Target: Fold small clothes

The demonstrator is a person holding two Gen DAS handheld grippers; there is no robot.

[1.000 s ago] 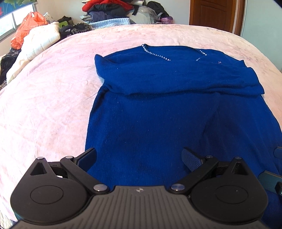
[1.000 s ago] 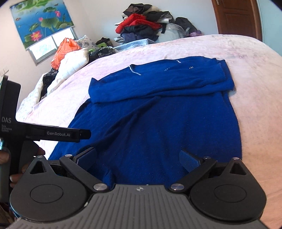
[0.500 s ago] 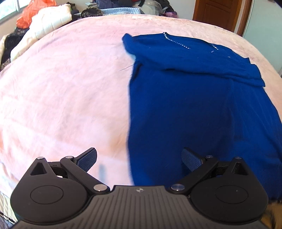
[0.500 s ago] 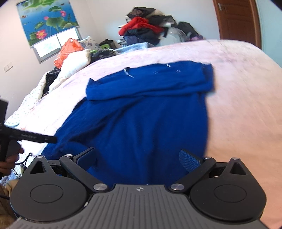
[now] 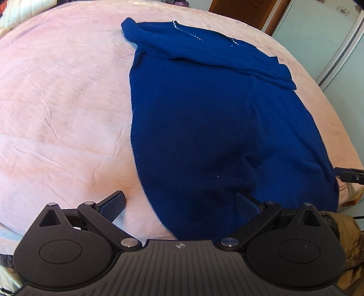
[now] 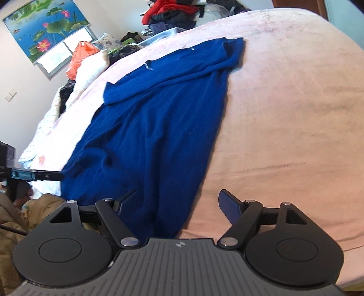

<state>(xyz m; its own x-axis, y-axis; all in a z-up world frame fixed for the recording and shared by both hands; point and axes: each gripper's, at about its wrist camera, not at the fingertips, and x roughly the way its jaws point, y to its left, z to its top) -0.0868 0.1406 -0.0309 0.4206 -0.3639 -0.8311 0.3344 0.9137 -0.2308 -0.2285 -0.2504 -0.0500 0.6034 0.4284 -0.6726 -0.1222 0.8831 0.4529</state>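
A dark blue knit sweater (image 5: pixel 216 118) lies flat on the pink bedspread (image 5: pixel 63 102), its sleeves folded across the chest near the beaded neckline. It also shows in the right wrist view (image 6: pixel 157 118). My left gripper (image 5: pixel 179 205) is open over the sweater's near left hem corner, one finger over the bedspread, the other over the cloth. My right gripper (image 6: pixel 177 202) is open over the near right hem corner, straddling the sweater's edge. Neither holds anything.
A heap of clothes (image 6: pixel 179 13) and an orange bag (image 6: pixel 79 59) lie at the far side of the bed. A white quilt (image 6: pixel 88 72) lies along the left edge. A wooden door (image 5: pixel 241 11) stands beyond the bed.
Both grippers have moved apart from the middle of the hem, the left one to the left corner and the right one to the right corner. Both stayed open.
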